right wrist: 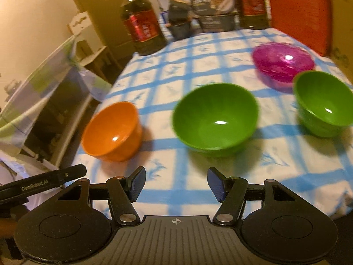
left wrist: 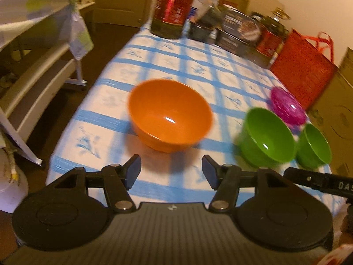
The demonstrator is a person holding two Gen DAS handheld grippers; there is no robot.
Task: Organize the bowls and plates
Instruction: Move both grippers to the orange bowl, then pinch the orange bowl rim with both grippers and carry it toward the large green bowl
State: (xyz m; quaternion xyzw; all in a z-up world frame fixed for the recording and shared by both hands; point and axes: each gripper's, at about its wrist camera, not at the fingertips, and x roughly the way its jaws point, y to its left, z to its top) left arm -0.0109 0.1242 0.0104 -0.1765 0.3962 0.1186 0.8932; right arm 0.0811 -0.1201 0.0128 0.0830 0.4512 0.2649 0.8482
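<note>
An orange bowl (left wrist: 169,114) stands upright on the blue-checked tablecloth (left wrist: 198,66), just beyond my left gripper (left wrist: 171,172), which is open with nothing between its fingers. To its right stand a large green bowl (left wrist: 268,137), a small green bowl (left wrist: 314,146) and a magenta bowl (left wrist: 288,106). In the right wrist view my right gripper (right wrist: 176,183) is open and empty, short of the large green bowl (right wrist: 215,118). The orange bowl (right wrist: 112,132) lies to its left, the small green bowl (right wrist: 323,102) and the magenta bowl (right wrist: 283,60) to its right.
Dark bottles with red labels (left wrist: 171,6), tins and boxes (left wrist: 239,29) crowd the far end of the table. A red bag (left wrist: 305,66) and a cardboard box (left wrist: 339,110) stand along the right side. A pale shelf unit (left wrist: 37,81) stands off the table's left edge.
</note>
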